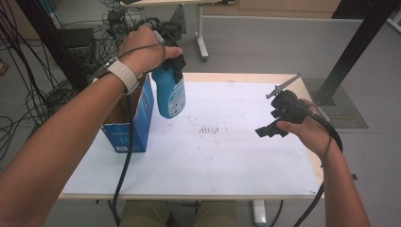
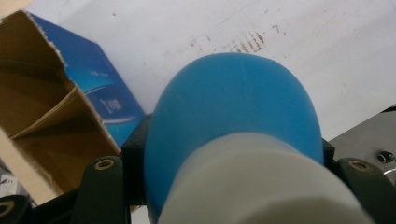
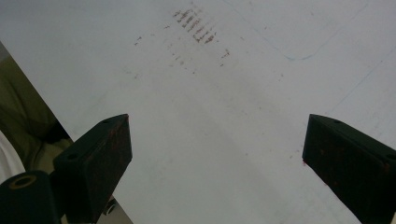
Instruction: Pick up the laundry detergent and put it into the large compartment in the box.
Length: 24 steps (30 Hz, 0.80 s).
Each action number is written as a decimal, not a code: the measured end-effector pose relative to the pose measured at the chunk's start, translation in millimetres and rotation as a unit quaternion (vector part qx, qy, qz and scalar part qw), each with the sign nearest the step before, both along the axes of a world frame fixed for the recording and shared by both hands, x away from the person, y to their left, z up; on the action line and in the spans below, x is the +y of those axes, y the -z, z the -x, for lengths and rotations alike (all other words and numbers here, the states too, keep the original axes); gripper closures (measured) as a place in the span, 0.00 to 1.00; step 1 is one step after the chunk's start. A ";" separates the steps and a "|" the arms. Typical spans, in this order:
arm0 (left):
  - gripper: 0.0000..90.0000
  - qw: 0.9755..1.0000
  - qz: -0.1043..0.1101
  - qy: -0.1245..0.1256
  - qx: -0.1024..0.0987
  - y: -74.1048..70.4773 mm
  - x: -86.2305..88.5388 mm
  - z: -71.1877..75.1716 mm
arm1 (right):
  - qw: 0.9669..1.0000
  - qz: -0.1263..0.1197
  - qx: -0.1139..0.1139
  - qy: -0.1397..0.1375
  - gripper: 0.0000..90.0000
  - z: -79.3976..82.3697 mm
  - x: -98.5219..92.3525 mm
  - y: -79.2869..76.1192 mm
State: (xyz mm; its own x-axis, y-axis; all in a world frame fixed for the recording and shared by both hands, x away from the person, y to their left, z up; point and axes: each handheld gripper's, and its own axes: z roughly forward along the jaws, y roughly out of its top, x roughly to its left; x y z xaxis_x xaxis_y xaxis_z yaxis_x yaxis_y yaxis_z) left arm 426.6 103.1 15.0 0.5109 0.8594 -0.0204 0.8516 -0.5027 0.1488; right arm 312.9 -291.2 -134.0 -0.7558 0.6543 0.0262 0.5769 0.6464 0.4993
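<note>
A blue bottle with a white cap hangs in the air just right of an open blue cardboard box. My left gripper is shut on the bottle's upper part, held from above by a hand with a pale wristband. In the left gripper view the bottle sits between the black jaws of the left gripper, its white cap nearest the camera, with the box open below at the left. My right gripper hovers over the right half of the table, open; the right gripper has only white sheet between its jaws.
A white sheet covers the tabletop, with a patch of small dark marks near its middle. Black frame posts and cables stand beyond the table's left and right edges. The box has cardboard dividers inside.
</note>
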 end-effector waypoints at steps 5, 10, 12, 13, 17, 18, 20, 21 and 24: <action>0.44 1.000 -0.008 -0.020 0.000 -13.2 2.1 3.2 | 1.000 -0.004 -0.002 -0.007 0.09 -1.8 2.1 0.3; 0.43 0.999 0.004 -0.037 -0.001 -25.2 10.7 6.7 | 1.000 -0.005 -0.002 -0.011 0.09 -2.7 3.5 0.9; 0.43 0.999 0.007 -0.041 -0.003 -27.2 12.0 8.4 | 1.000 -0.005 -0.003 -0.012 0.09 -2.9 3.6 0.9; 0.43 0.999 0.008 -0.045 -0.002 -29.4 12.7 9.2 | 1.000 -0.006 -0.004 -0.013 0.09 -2.9 3.5 1.0; 0.43 0.998 0.005 -0.063 -0.005 -39.0 17.5 13.3 | 1.000 -0.010 -0.006 -0.019 0.09 -3.3 5.0 0.9; 0.43 0.998 0.005 -0.063 -0.005 -39.0 17.5 13.3 | 1.000 -0.010 -0.006 -0.019 0.09 -3.3 5.0 0.9; 0.43 0.997 0.001 -0.071 -0.003 -42.0 19.3 14.0 | 1.000 -0.012 -0.007 -0.022 0.09 -3.7 5.0 1.5; 0.43 0.997 -0.001 -0.081 -0.003 -44.4 22.2 14.9 | 1.000 -0.012 -0.007 -0.023 0.09 -4.0 4.8 1.9; 0.43 0.996 -0.002 -0.089 -0.003 -46.2 24.7 15.5 | 1.000 -0.014 -0.007 -0.026 0.09 -4.2 4.3 3.1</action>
